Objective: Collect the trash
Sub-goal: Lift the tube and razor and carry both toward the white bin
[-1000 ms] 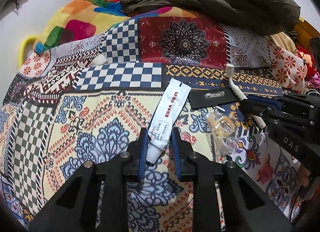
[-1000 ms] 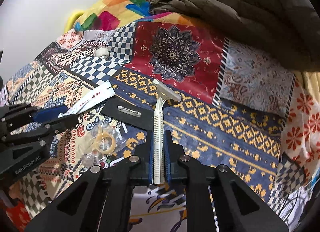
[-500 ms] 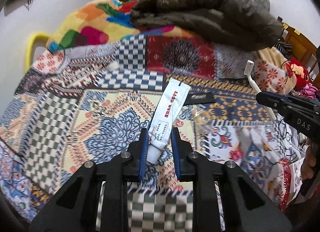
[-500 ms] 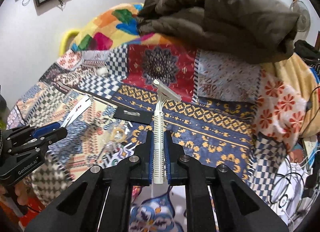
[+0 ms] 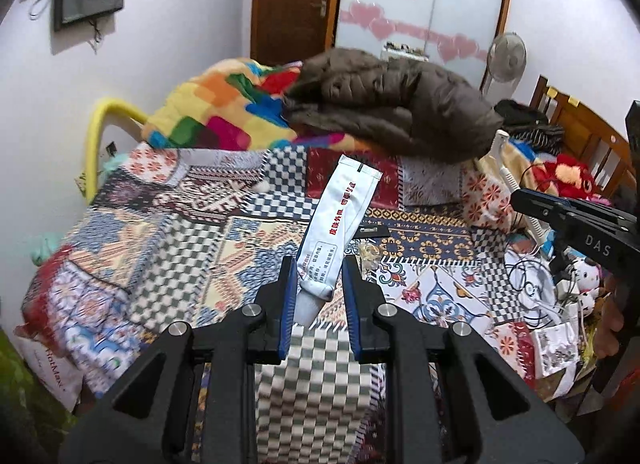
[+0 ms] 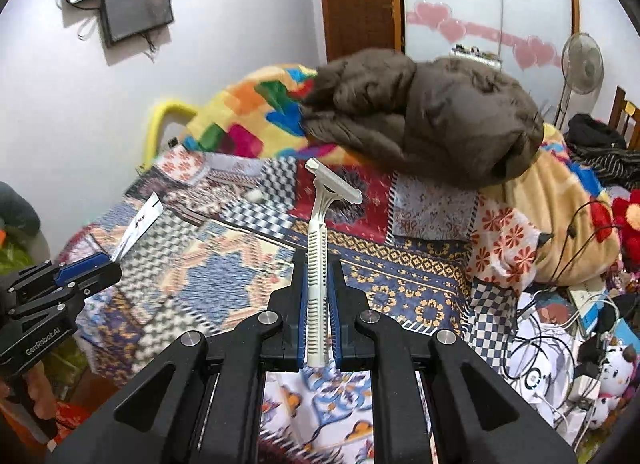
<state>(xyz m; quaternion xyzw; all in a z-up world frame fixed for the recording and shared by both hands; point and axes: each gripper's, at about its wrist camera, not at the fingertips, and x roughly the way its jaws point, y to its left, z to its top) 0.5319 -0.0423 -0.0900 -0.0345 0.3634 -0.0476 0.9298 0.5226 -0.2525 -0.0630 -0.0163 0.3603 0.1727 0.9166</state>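
My left gripper (image 5: 319,264) is shut on a white ointment tube (image 5: 340,220) with red print and holds it up, well above the patterned bedspread (image 5: 192,248). My right gripper (image 6: 318,260) is shut on the handle of a white disposable razor (image 6: 320,224), head up. Each gripper shows in the other's view: the right one (image 5: 520,196) at the right edge, the left one (image 6: 106,262) at the left edge. A black card (image 5: 373,229) and a clear plastic wrapper (image 5: 368,254) lie on the bedspread beyond the tube.
A brown jacket (image 5: 392,112) and a bright patchwork blanket (image 5: 224,108) are piled at the head of the bed. Cables and plush toys (image 6: 580,344) crowd the right side. A yellow chair back (image 5: 96,136) stands by the left wall.
Both grippers have lifted and drawn back from the bed, each holding its item. The bedspread, card and wrapper now lie farther away, and the room's walls and door have come into view.
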